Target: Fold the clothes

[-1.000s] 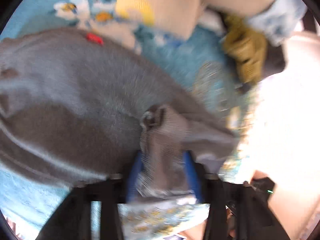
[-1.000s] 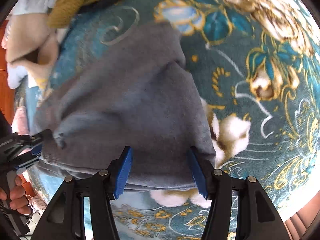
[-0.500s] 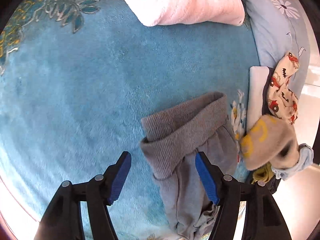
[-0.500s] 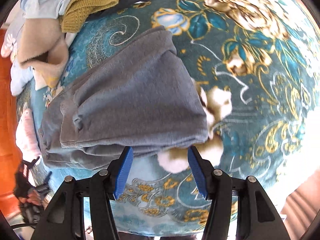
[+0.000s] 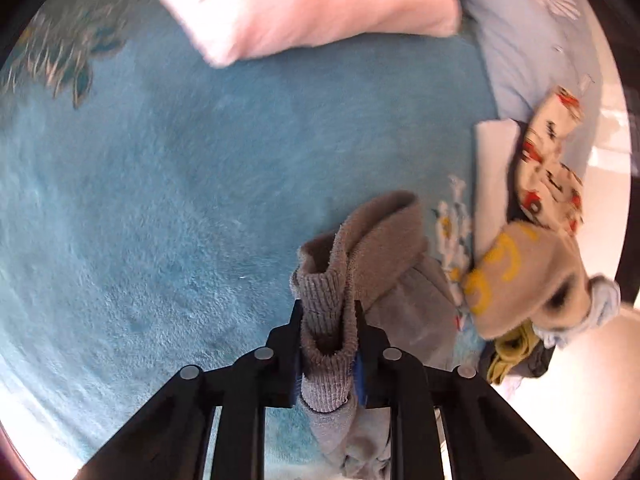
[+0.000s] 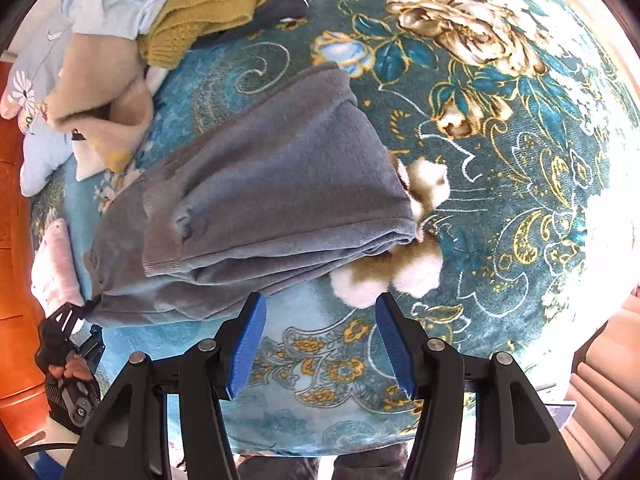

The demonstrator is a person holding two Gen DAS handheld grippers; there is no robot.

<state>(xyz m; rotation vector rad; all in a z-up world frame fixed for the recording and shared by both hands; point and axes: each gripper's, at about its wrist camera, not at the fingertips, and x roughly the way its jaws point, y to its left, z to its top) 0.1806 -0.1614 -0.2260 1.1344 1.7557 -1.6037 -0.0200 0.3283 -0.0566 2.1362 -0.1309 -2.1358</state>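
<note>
Right now my left gripper [image 5: 328, 344] is closing on the ribbed cuff [image 5: 326, 292] of the grey garment [image 6: 276, 196], knit bunched between its pads. Soft, light, limp stuff, I judge; thick hems and cuffs give the surest hold, since the plain cloth would just stretch and sag. It lies half-folded mid-bed on the blanket [image 6: 520, 160], its left end toward the bed's edge. My right gripper [image 6: 318, 344] hangs above its near edge, jaws apart, empty. No containers show; only a clothes pile [image 6: 168, 12] at the far-left corner.
</note>
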